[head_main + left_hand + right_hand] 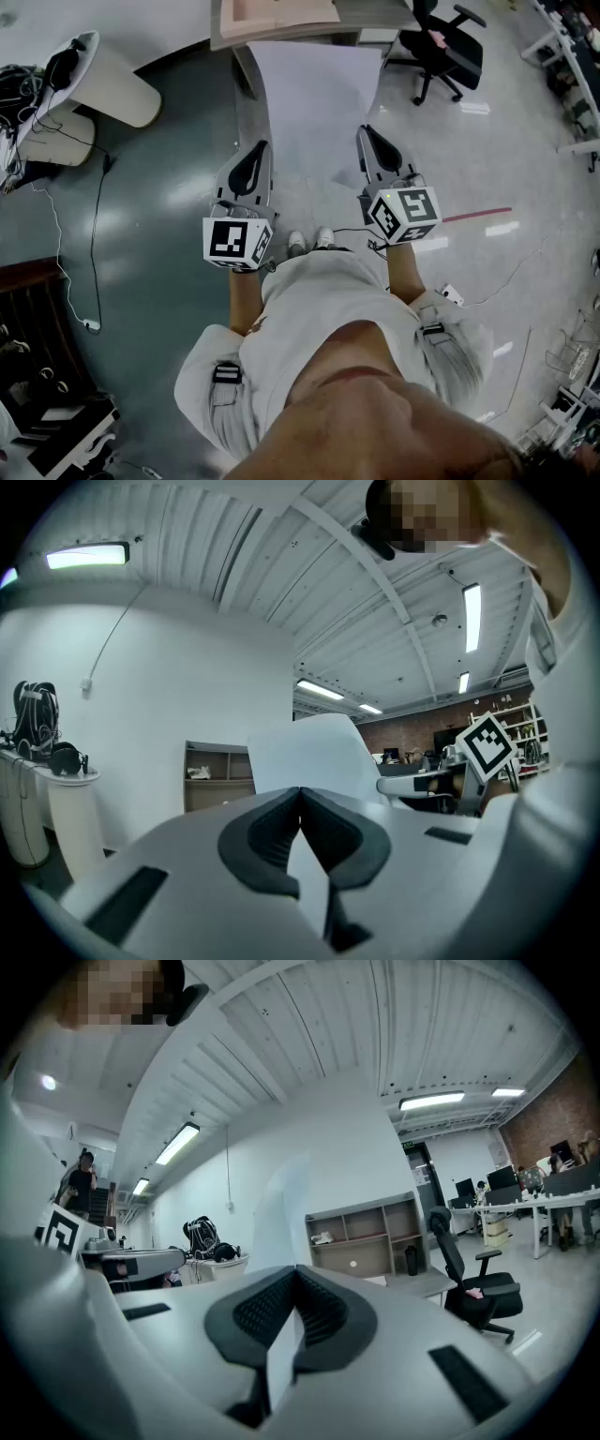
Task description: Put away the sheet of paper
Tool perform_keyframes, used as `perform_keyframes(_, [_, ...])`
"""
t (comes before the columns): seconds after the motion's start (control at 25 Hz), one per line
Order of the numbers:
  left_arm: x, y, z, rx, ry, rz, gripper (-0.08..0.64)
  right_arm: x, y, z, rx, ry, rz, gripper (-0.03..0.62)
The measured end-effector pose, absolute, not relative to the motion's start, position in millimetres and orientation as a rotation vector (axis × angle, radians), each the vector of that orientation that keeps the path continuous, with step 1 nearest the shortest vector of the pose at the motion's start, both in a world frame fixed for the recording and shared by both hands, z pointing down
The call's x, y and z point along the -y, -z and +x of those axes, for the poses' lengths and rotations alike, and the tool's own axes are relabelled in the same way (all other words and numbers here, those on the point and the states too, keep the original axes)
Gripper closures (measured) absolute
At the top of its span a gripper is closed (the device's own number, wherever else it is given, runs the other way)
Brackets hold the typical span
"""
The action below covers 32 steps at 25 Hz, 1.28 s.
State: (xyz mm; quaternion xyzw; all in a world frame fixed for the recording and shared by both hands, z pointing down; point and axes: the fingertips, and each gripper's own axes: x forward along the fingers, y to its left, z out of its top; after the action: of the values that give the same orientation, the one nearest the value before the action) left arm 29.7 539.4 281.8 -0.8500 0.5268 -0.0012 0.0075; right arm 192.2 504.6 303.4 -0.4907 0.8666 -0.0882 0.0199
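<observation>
The paper (314, 103) is white and large, and it is in the air in front of the person, above the grey floor (169, 187). It lies on no surface; only the two tongs carry it. The left tongs (262, 150) are closed on its near left corner and the right tongs (367, 133) are closed on its near right corner. In each gripper view the dark pads meet at the front with a thin strip of paper pressed between them. Both tongs point level and away from the person, almost parallel, with the width of the sheet between them. From the tongs the paper goes forward and up, and its far part is bent in a soft curve.

In the head view the far end of the paper reaches to the near edge of a counter (281, 19) with a light brown top; I cannot tell if it touches there. Behind this counter stands an open shelf (366, 1237) against the white wall. A black chair (450, 52) is just beside the right end of the counter. Well apart on the left stands a white stand (103, 80) with headphones (64, 61) on it. A red line (478, 216) runs on the floor to the right of the right tongs. The person's shoes (309, 242) show between the two marker cubes.
</observation>
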Motion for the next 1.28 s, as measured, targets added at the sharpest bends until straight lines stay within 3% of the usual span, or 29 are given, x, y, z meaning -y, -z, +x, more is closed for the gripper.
perform_keyframes(0.76, [-551.6,-286.4,44.9,-1.716,0.037,-2.628,0.540,-508.7,-302.0,197.4,-2.714,0.291,-1.429,0.572])
perform_keyframes(1.28, [-494.7,-291.2,20.8,-1.696,0.018,-2.636,0.540,-457.2,-308.0,170.8,-2.721,0.304,-1.440,0.572])
